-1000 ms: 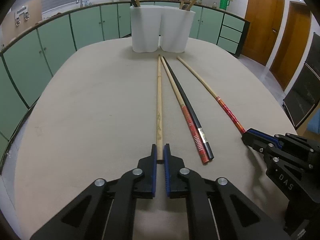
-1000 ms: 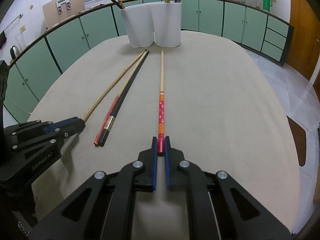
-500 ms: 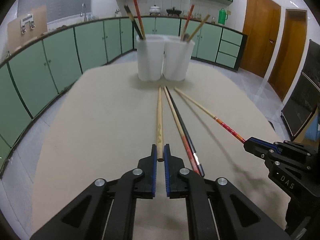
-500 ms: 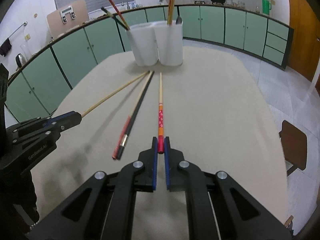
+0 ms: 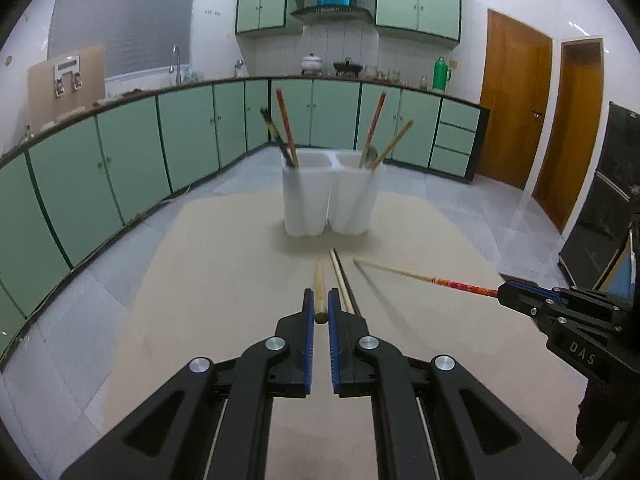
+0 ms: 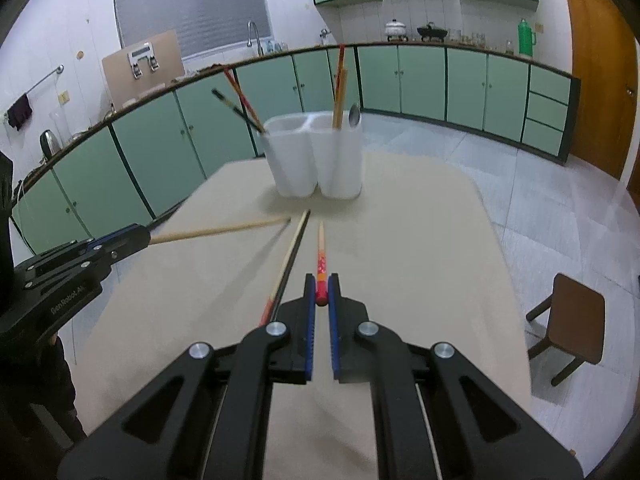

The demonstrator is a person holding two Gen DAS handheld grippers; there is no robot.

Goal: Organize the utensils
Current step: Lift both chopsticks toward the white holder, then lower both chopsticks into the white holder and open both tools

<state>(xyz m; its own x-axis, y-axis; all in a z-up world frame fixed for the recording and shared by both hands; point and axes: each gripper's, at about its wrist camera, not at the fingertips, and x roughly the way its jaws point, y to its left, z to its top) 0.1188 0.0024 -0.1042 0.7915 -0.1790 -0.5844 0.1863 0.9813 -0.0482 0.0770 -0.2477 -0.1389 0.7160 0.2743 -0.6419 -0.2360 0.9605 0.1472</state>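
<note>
Both chopsticks that lay flat on the table (image 5: 224, 264) a second ago now hang clear above it. My left gripper (image 5: 319, 312) is clamped on the plain wooden chopstick (image 5: 319, 288), my right gripper (image 6: 320, 298) on the red-patterned chopstick (image 6: 321, 264). The black-and-red pair (image 6: 294, 240) still lies before the white holder (image 5: 328, 196). The right gripper body reads "DAS"; the left's lettering looks like "GenRobot.AI", though blurred.

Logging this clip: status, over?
Left claw shut on plain chopstick. Right claw shut on red chopstick. Two chopsticks on table. Path to holder clear.
</note>
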